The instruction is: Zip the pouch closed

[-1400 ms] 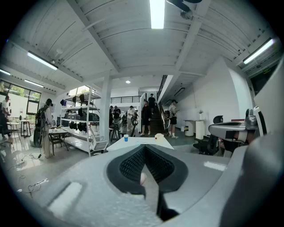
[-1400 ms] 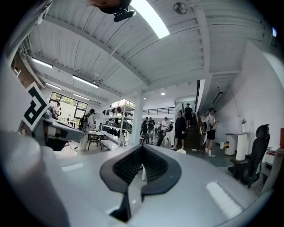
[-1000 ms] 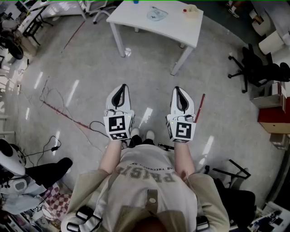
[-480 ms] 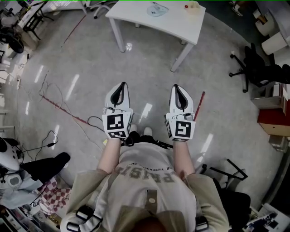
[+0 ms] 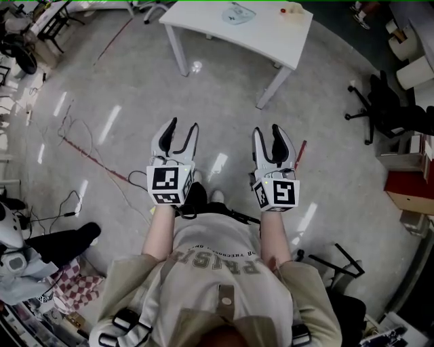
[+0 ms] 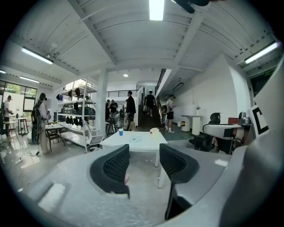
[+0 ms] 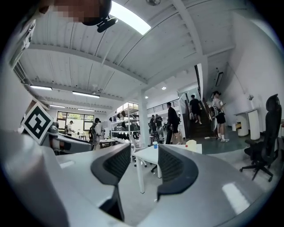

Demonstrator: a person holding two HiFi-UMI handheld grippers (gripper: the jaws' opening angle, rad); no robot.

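Head view: white rectangular worktop [image 5: 264, 37] cut off at far edge by picture's top. On it, flat pale translucent item with dark marking [image 5: 239, 12], too small to tell if pouch; zip not discernible. Near it, small cream container [image 5: 292, 9], top cropped, kind unclear. At bottom edge, person in beige printed T-shirt [image 5: 224, 271], head cropped. Left gripper view: small blue cup [image 6: 120, 131] on worktop, contents unreadable; distant standing people [image 6: 130, 108] too small for detail.

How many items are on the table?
4: blue cup at left, pouch in the middle, cream tub and small red item at right. Others may be hidden.
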